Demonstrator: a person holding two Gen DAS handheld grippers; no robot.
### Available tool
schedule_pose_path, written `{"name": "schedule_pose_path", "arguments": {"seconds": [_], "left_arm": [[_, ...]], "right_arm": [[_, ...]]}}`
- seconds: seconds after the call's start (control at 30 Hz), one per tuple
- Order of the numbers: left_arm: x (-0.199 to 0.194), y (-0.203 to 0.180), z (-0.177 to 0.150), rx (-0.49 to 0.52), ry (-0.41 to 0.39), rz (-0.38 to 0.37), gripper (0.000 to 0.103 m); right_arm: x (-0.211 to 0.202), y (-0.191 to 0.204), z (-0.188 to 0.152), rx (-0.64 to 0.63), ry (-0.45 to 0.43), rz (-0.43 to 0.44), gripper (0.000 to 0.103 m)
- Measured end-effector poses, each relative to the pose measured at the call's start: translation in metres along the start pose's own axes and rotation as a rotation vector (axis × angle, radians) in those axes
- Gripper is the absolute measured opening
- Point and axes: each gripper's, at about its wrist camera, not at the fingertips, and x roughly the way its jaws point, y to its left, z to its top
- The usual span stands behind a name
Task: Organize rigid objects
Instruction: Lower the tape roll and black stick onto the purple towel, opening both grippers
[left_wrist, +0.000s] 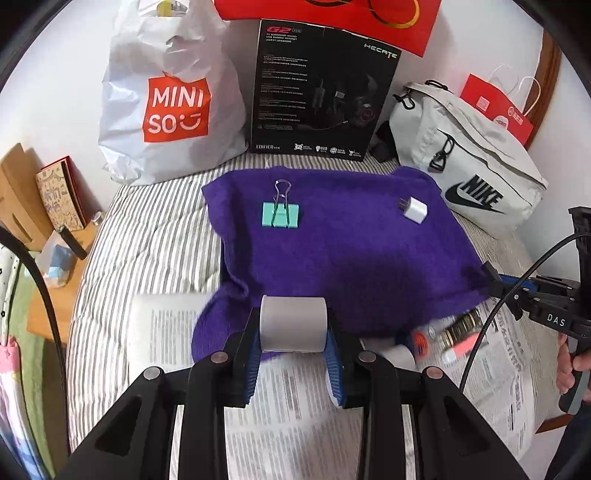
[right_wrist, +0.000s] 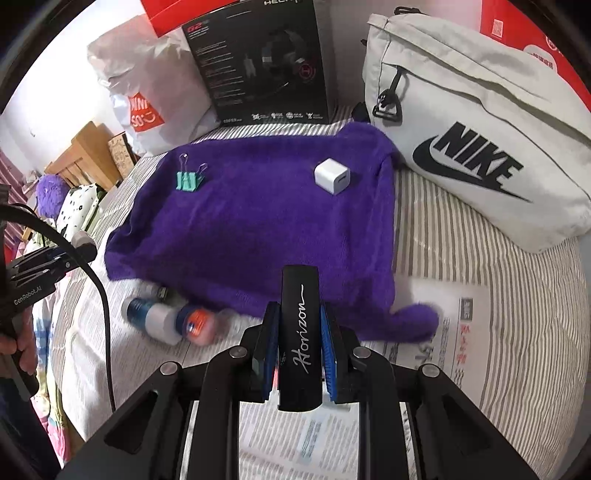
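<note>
My left gripper (left_wrist: 293, 341) is shut on a white paper roll (left_wrist: 293, 323), held crosswise above the near edge of a purple towel (left_wrist: 343, 240). My right gripper (right_wrist: 298, 332) is shut on a black bar marked "Horizon" (right_wrist: 298, 332), which stands up between its blue pads over the same towel (right_wrist: 258, 221). A teal binder clip (left_wrist: 280, 214) (right_wrist: 189, 180) and a white charger cube (left_wrist: 414, 211) (right_wrist: 332, 176) lie on the towel. Small bottles and tubes (left_wrist: 452, 334) (right_wrist: 168, 319) lie on newspaper at the towel's near edge.
A striped bed sheet (left_wrist: 159, 236) carries newspaper sheets (left_wrist: 295, 413) (right_wrist: 458, 332). At the back stand a white Miniso bag (left_wrist: 173, 103), a black headset box (left_wrist: 317, 96) and a grey Nike bag (left_wrist: 472, 173) (right_wrist: 476, 129). A wooden side table (left_wrist: 22, 199) sits left.
</note>
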Motion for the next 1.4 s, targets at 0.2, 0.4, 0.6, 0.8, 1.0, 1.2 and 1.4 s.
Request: {"name": "schedule_pose_path", "arguments": {"seconds": [0.2,0.4,0.6,0.8,1.0,1.2,1.4], "left_arm": [[0.021,0.004,0.022,0.006,0.009,-0.009,0.029],[0.045,0.008,0.038,0.008,0.024,-0.011,0.029],[0.066,0.012,0.046,0.002,0.048,-0.008,0.029],[0.087,0.019,0.05,-0.011,0.07,-0.007,0.029],[0.104,0.023,0.051,-0.02,0.083,-0.01,0.029],[0.121,0.019,0.055,0.0,0.098,0.018,0.029],[0.13,0.007,0.054,0.061,0.107,0.065,0.03]], "right_arm": [[0.016,-0.004,0.025,-0.01,0.002,-0.006,0.021],[0.046,-0.012,0.046,-0.001,0.029,-0.021,0.021],[0.074,-0.021,0.062,0.014,0.041,-0.061,0.021],[0.094,-0.03,0.071,0.024,0.042,-0.081,0.021],[0.102,-0.029,0.077,0.012,0.036,-0.092,0.021],[0.104,-0.029,0.08,-0.001,0.033,-0.085,0.022],[0.102,-0.028,0.077,-0.022,0.024,-0.086,0.022]]}}
